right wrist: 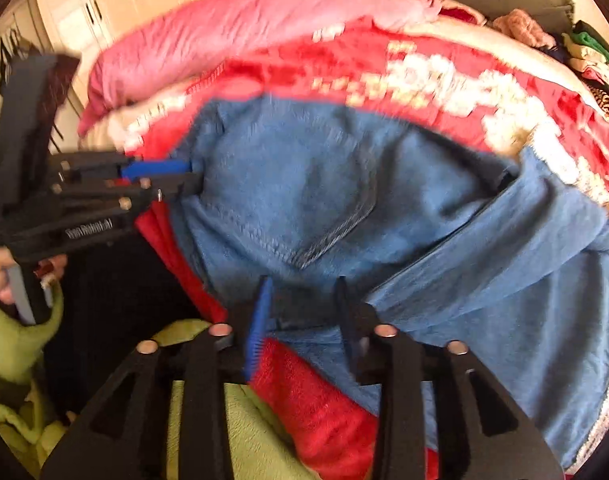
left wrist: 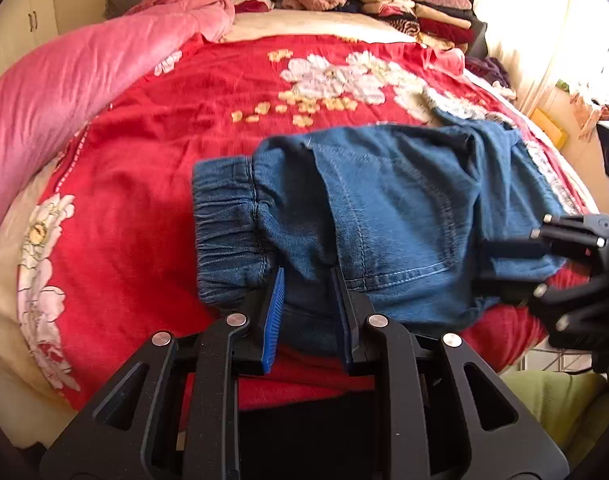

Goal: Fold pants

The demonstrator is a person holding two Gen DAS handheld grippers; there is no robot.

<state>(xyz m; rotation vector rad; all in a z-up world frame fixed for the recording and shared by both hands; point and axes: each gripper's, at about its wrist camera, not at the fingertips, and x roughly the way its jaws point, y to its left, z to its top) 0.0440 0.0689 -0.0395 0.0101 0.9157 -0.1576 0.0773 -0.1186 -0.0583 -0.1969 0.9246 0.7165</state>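
Item: pants (left wrist: 388,216), blue denim with an elastic waistband (left wrist: 224,232) and frayed pale hems. They lie centre and right of the left wrist view on the red floral blanket (left wrist: 176,120) of the bed, already doubled over themselves, back pocket stitching uppermost.

Step in hand, as I judge it: a fold part-way done, both tools gripping the near edge of the bundle. The right wrist view is blurred, so finer detail there is unsure.

Next move, my estimate: carry the pinched edges over together, keep them level, then let go and flatten the stack. One side let go early would let the layers slide.

Left gripper (left wrist: 310,300): lower centre of its own view, its two fingers part-closed with a fold of denim between them just beside the waistband; I read it as pinching the pants.

Right gripper (right wrist: 304,312): lower centre of its view, likewise clamped on a bunched denim edge. In the left view it enters from the right edge, tips buried in cloth.

Surroundings: pink quilt (left wrist: 84,80) at upper left, pile of folded clothes (left wrist: 408,8) at upper right, green fabric (right wrist: 20,340) at lower left of the right view.
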